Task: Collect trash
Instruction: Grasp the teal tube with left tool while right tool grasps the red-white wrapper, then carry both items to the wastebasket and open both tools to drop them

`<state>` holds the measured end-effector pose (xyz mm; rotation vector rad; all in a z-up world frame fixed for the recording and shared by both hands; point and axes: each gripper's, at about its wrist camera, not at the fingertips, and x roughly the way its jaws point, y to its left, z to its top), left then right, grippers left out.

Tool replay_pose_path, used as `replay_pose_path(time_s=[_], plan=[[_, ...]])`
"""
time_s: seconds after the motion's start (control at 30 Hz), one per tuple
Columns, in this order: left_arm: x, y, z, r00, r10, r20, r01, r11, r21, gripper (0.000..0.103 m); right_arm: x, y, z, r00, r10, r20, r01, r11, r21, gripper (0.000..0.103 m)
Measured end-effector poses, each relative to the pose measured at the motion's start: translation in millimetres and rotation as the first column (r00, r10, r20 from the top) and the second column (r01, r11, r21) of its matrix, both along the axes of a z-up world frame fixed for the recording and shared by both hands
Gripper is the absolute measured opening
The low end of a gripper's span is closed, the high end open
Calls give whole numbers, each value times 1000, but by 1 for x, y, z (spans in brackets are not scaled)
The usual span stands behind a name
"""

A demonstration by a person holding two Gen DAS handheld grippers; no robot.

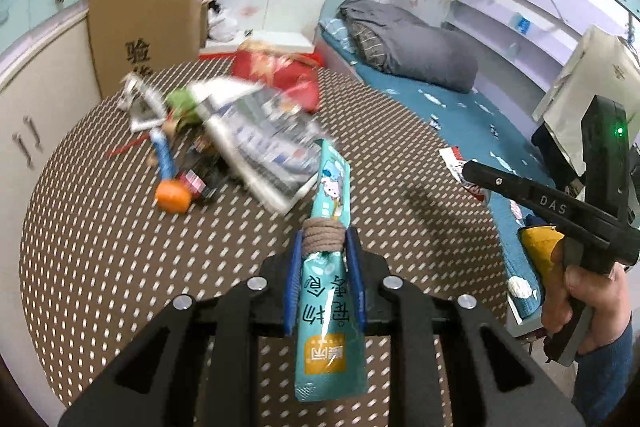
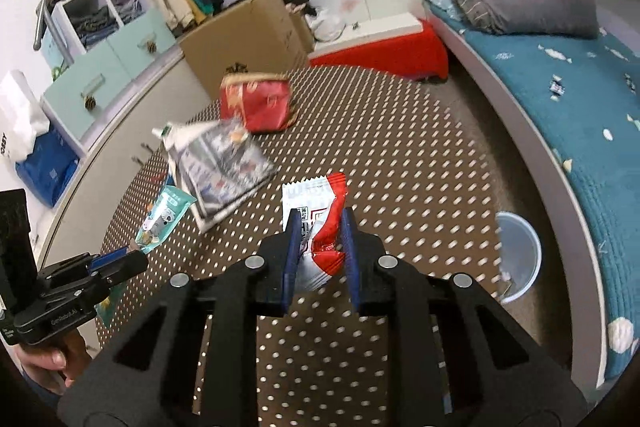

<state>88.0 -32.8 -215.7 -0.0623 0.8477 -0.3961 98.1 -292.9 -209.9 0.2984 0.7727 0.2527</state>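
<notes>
My left gripper (image 1: 325, 233) is shut on a teal snack pouch (image 1: 330, 187) with a brown cord band wound round its middle; the pouch hangs above the brown dotted mat (image 1: 120, 267). In the right wrist view the same pouch (image 2: 164, 219) sticks out of the left gripper (image 2: 140, 255) at the lower left. A crumpled red and white wrapper (image 2: 316, 195) is pinched between the blue pads of my right gripper (image 2: 319, 215), held off the mat. From the left wrist view, the right gripper (image 1: 470, 167) reaches in from the right with the wrapper (image 1: 454, 157) at its tip.
On the mat lie a printed booklet (image 1: 260, 139), an orange-capped tube (image 1: 172, 195), small scraps and a red bag (image 2: 256, 101). A pale blue bin (image 2: 518, 255) stands on the floor beside the bed (image 2: 560, 99). A cardboard box (image 2: 248, 35) and drawers line the far side.
</notes>
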Motion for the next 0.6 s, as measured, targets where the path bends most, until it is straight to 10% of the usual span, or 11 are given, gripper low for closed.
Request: replay_pose_path(time_s=[0.6], plan=[[67, -149, 51, 965, -232, 121, 227, 973, 49, 21, -1, -136, 36, 966, -237, 105, 236, 971, 28, 21]])
